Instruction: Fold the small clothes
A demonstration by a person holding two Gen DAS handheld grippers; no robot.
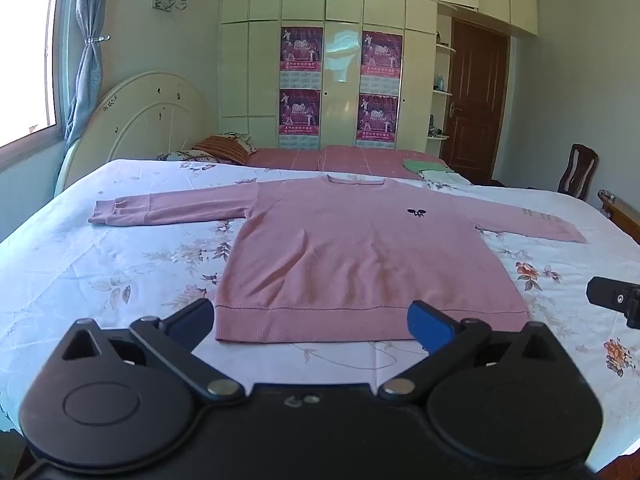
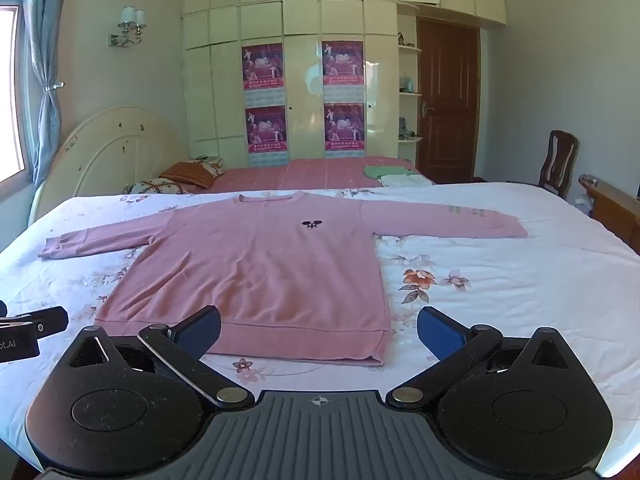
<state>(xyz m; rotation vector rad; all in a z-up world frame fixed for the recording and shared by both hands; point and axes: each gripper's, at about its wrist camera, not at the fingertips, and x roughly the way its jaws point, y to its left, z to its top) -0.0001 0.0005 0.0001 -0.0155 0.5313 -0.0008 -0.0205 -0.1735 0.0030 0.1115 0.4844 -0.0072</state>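
Observation:
A pink long-sleeved sweater [image 1: 352, 248] [image 2: 256, 264] lies flat and face up on the floral bedsheet [image 1: 100, 264] [image 2: 500, 280], both sleeves spread sideways, hem toward me. My left gripper [image 1: 312, 322] hovers open just before the hem, near its left half, nothing between its blue pads. My right gripper [image 2: 320, 330] is open too, in front of the hem's right corner, holding nothing. Each gripper's tip shows at the edge of the other's view: the right gripper [image 1: 616, 300] and the left gripper [image 2: 32, 328].
A second bed with a pink cover [image 1: 340, 158] and folded green and white cloths [image 2: 392, 174] lies behind. A cream headboard [image 1: 140, 128] stands far left, a wooden chair [image 2: 556, 162] and door [image 2: 446, 104] far right. Wardrobe with posters [image 1: 300, 88] at the back.

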